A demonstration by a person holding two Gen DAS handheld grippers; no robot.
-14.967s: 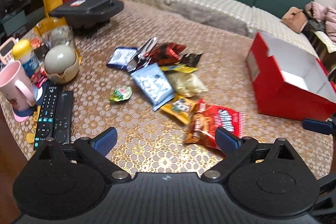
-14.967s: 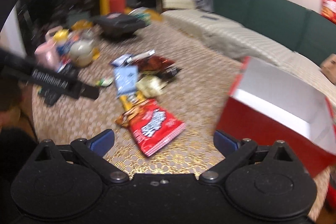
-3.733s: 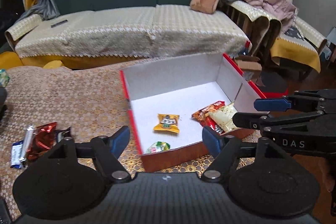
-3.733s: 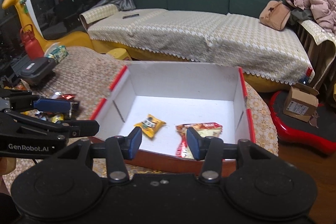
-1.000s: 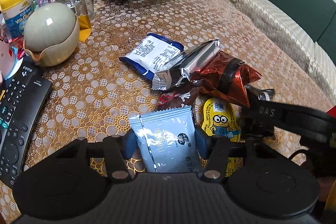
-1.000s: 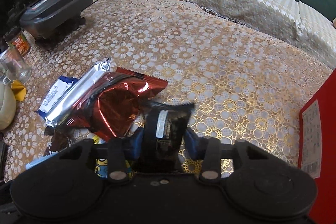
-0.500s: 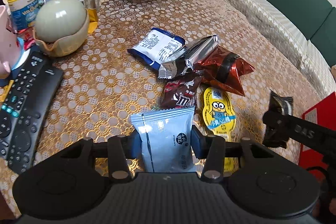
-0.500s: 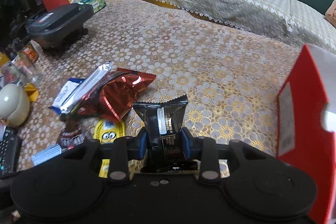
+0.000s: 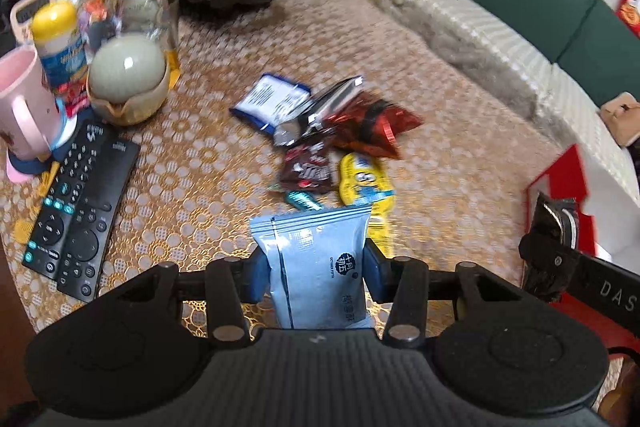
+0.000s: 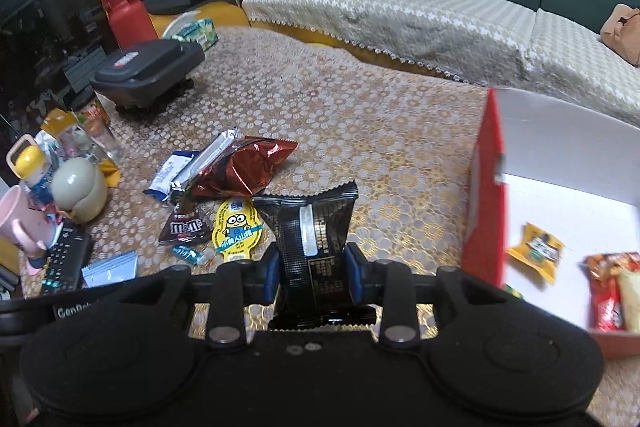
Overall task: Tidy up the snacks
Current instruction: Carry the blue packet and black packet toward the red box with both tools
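Reading "m&m's": brown packet (image 10: pixel 185 227)

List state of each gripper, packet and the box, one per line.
left gripper: shut on blue packet, lifted
right gripper: shut on black packet, lifted
red box: open, a few snacks inside
red foil bag: lying on table
M&M's bag: lying on table
Minion packet: lying flat on table
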